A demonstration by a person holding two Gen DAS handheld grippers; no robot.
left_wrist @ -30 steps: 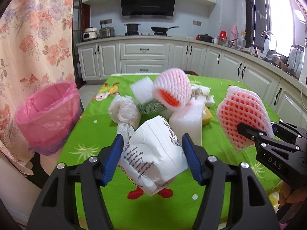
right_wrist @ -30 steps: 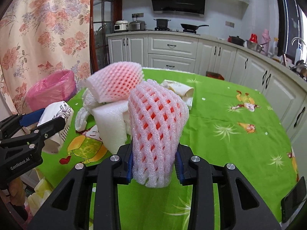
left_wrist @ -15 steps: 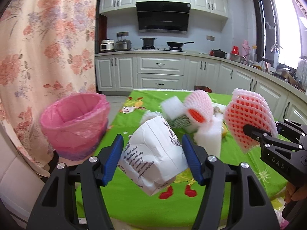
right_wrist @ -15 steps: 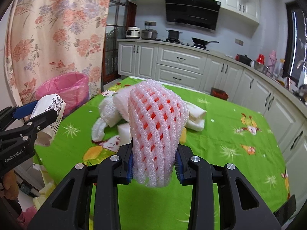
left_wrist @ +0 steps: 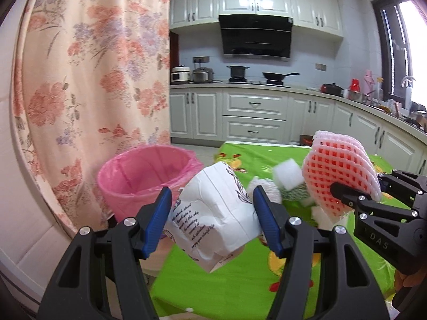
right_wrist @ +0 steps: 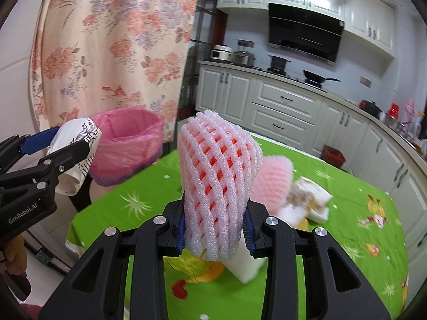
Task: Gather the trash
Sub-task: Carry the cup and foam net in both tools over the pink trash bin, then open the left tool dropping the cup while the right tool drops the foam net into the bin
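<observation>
My left gripper (left_wrist: 213,221) is shut on a crumpled white paper bag (left_wrist: 213,213) with black print, held in the air just right of a bin lined with a pink bag (left_wrist: 144,178). My right gripper (right_wrist: 216,229) is shut on a pink foam fruit net (right_wrist: 217,184), held upright above the green table. The net also shows in the left wrist view (left_wrist: 341,176), and the paper bag (right_wrist: 77,144) and bin (right_wrist: 128,144) show in the right wrist view.
More trash lies on the green tablecloth (right_wrist: 347,240): another pink foam net (right_wrist: 275,184), white foam blocks (left_wrist: 287,173) and crumpled white bags (left_wrist: 264,189). A floral curtain (left_wrist: 93,80) hangs behind the bin. Kitchen cabinets (left_wrist: 253,117) line the back.
Both grippers have swung left and lifted away from the table with their loads. The pink bin has come closer, now right beside the paper bag.
</observation>
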